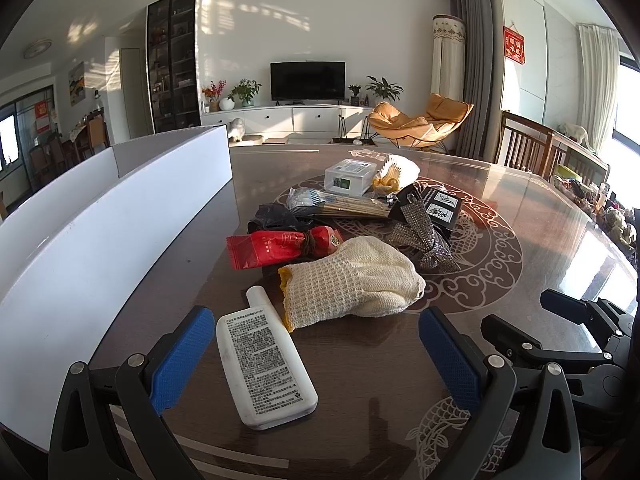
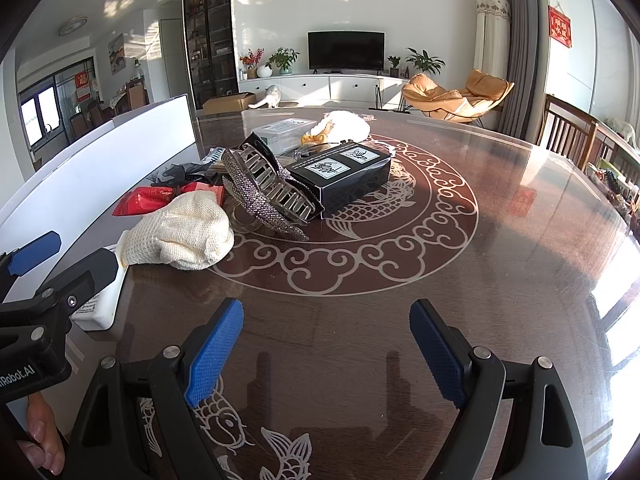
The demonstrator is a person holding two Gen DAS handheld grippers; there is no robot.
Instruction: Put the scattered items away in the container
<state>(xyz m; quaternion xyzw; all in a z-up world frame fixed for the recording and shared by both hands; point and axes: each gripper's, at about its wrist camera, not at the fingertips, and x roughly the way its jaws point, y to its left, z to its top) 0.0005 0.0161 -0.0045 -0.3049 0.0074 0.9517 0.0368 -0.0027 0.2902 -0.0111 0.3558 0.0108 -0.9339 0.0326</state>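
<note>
My left gripper (image 1: 316,356), fingers wide, straddles the flat white plastic lotion bottle (image 1: 266,368) at the table's near edge: light, stiff, slick, so I'd pinch its narrow sides mid-body; right gripper (image 2: 326,354) wide, empty.

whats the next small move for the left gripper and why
Probably ease the left gripper forward and down, then close on the white bottle. Its jaws are open, the bottle lies flat on the table between them, nearest of the items, and the white container stands just to the left.
</note>
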